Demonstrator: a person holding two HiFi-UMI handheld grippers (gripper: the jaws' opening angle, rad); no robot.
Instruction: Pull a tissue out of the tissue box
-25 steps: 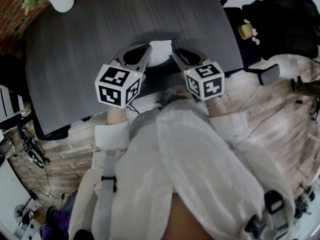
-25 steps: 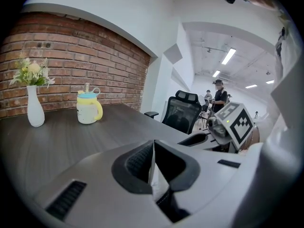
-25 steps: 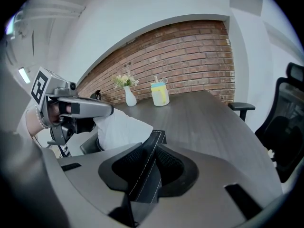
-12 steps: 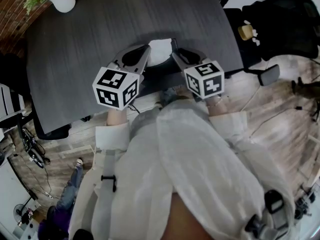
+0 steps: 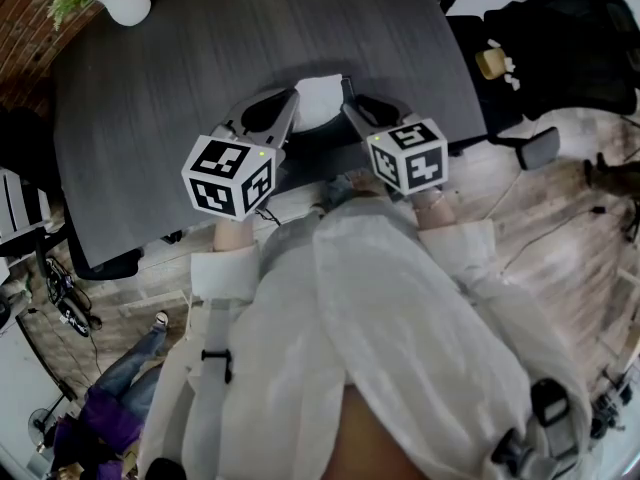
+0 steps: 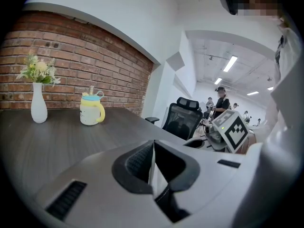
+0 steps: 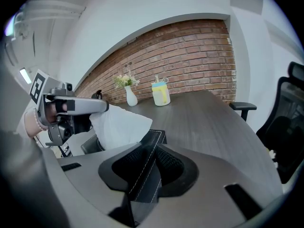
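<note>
Now: left gripper (image 6: 153, 148) jaws pinched tight on thin white tissue (image 5: 320, 98), which stands up from black tissue box (image 7: 155, 136) at near edge of dark counter (image 5: 180, 68). Right gripper (image 7: 151, 147) jaws clamped on box's stitched rim. 2 grippers flank tissue closely.

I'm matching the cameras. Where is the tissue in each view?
Head view: tissue upper centre, between left gripper and right gripper.
Left gripper view: tissue a thin white sliver pinched between the jaws.
Right gripper view: tissue left of centre, above the jaws.
Shared landmark: the white vase.
</note>
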